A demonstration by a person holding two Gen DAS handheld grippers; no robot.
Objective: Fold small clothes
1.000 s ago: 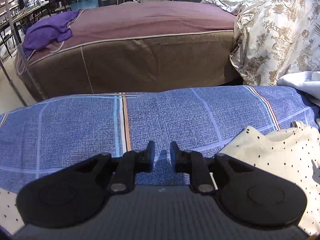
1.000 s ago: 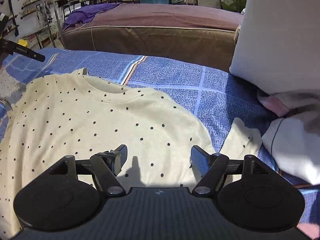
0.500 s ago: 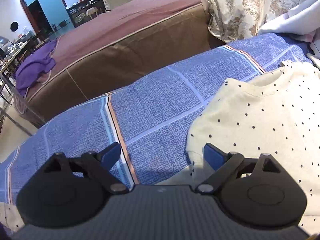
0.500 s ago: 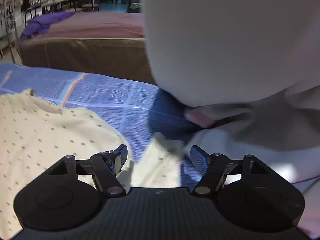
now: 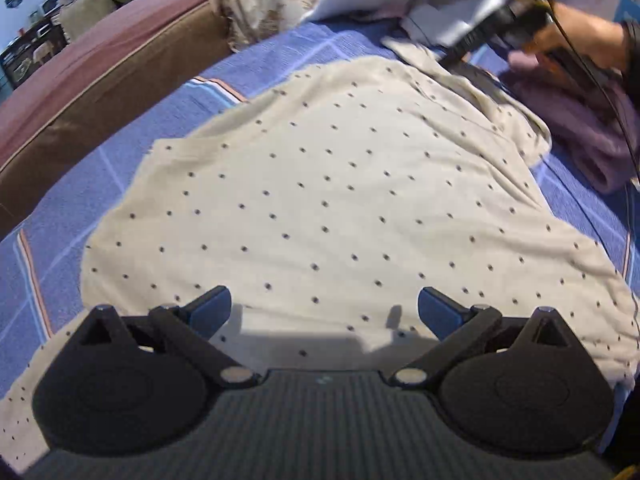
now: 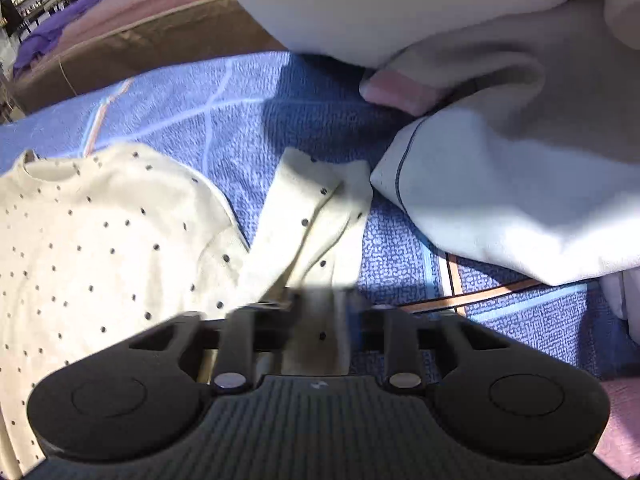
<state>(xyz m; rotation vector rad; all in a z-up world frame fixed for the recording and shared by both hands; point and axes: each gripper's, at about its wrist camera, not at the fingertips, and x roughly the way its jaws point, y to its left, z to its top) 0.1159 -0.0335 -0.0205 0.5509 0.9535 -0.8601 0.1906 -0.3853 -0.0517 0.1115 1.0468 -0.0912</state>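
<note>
A cream shirt with small black dots (image 5: 320,208) lies flat on the blue patterned bedspread (image 5: 120,148). My left gripper (image 5: 324,306) is open and empty, low over the shirt's near part. In the right wrist view the shirt's body (image 6: 100,248) lies at left and its right sleeve (image 6: 316,216) runs toward me. My right gripper (image 6: 320,320) is shut on that sleeve, its fingers blurred. The right gripper and the hand holding it also show in the left wrist view (image 5: 500,28), at the shirt's far right.
A brown sofa (image 5: 100,68) stands beyond the bedspread. White and pale bedding (image 6: 500,184) with a pink item (image 6: 396,92) is piled at right. A folded purple cloth (image 5: 584,128) lies right of the shirt. A floral quilt (image 5: 260,0) sits behind.
My left gripper opened and swung right over the shirt. My right gripper moved right to the sleeve and shut on it.
</note>
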